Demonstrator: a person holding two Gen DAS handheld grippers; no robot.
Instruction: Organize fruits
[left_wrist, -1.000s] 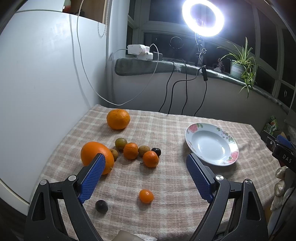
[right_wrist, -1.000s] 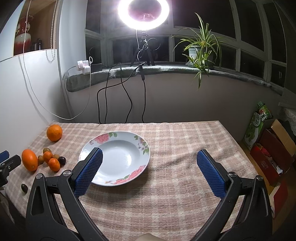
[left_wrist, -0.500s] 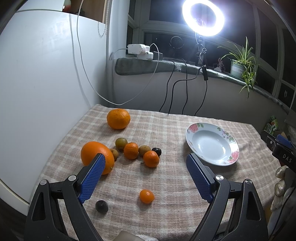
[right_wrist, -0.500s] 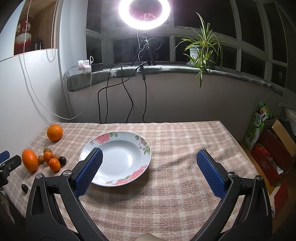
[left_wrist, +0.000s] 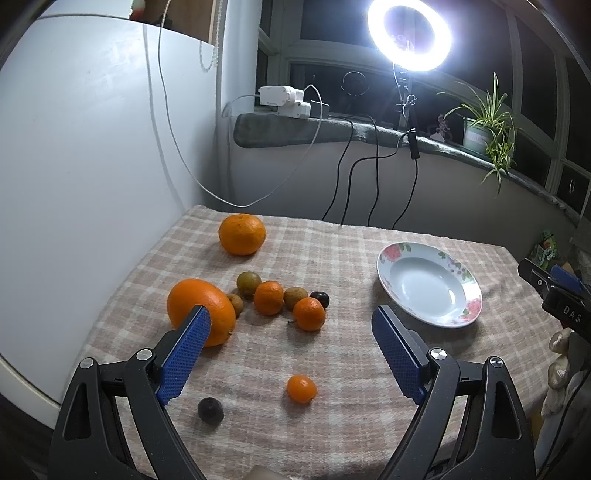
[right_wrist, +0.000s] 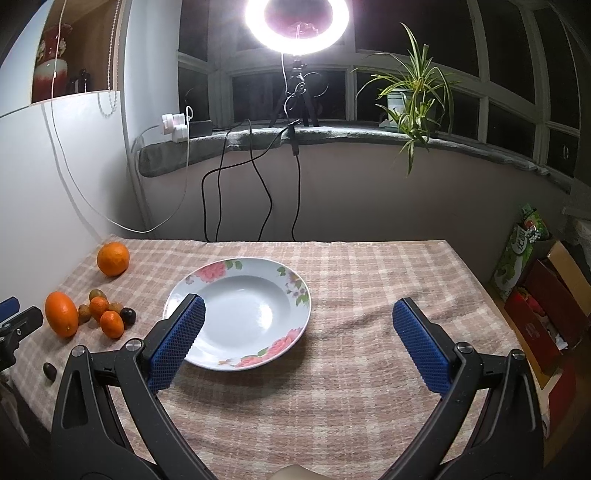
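Ring-lit worktop (left_wrist: 354, 354): small mandarin (left_wrist: 301, 388) lies left of the plate (left_wrist: 428, 284), between the left gripper's (left_wrist: 290, 354) spread, empty jaws.

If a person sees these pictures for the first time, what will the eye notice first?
The bright ring light above the window sill draws the eye first. Next come the oranges and smaller fruits scattered on the left part of the checked tablecloth, and the empty flowered plate near its middle. Both the left gripper and the right gripper are open and hold nothing.
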